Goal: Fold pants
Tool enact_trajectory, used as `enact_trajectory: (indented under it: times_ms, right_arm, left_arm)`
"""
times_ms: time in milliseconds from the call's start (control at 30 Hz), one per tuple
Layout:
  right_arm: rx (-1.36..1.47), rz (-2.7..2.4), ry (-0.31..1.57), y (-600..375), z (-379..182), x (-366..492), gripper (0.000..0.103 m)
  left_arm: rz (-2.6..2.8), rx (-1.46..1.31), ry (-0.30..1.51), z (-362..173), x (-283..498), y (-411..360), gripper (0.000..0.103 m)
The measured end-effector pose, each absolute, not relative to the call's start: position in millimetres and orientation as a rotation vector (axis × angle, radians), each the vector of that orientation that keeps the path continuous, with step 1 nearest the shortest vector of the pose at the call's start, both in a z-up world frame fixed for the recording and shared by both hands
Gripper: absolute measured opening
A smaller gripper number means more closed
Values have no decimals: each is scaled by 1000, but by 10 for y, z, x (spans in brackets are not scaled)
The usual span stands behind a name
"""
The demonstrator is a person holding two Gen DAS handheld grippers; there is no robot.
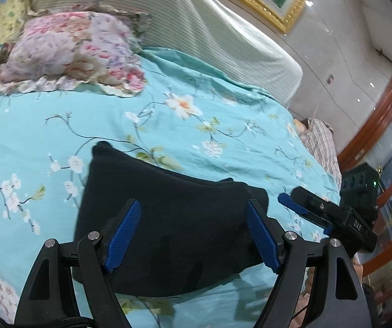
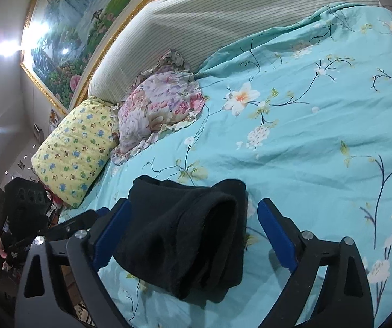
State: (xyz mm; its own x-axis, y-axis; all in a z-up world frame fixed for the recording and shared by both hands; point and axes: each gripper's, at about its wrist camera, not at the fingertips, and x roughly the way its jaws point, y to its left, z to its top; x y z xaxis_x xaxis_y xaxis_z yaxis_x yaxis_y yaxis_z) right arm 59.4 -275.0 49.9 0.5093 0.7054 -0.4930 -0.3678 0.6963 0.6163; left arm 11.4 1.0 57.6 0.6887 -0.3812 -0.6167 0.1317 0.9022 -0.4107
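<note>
The black pants (image 1: 168, 218) lie folded into a compact stack on the turquoise floral bedspread (image 1: 141, 125). My left gripper (image 1: 193, 232) is open, its blue pads to either side above the stack, holding nothing. My right gripper (image 2: 193, 232) is open over the stack's layered end (image 2: 190, 235), also empty. It shows in the left wrist view (image 1: 332, 218) to the right of the pants. The left gripper's finger shows at the left edge of the pants in the right wrist view (image 2: 78, 224).
A pink floral pillow (image 1: 67, 54) and a yellow patterned pillow (image 2: 73, 150) lie at the head of the bed by the striped headboard (image 1: 196, 27). A gold-framed painting (image 2: 86, 27) hangs above. A black speaker box (image 2: 23, 196) stands beside the bed.
</note>
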Motion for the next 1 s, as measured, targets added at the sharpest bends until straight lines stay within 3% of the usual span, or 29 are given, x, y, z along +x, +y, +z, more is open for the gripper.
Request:
enact_trajectory:
  times_ms: [1000]
  right_arm:
    - [425,633,864,-2516,297,336,97]
  left_arm:
    - [-237,-386,897,177,372,528,81]
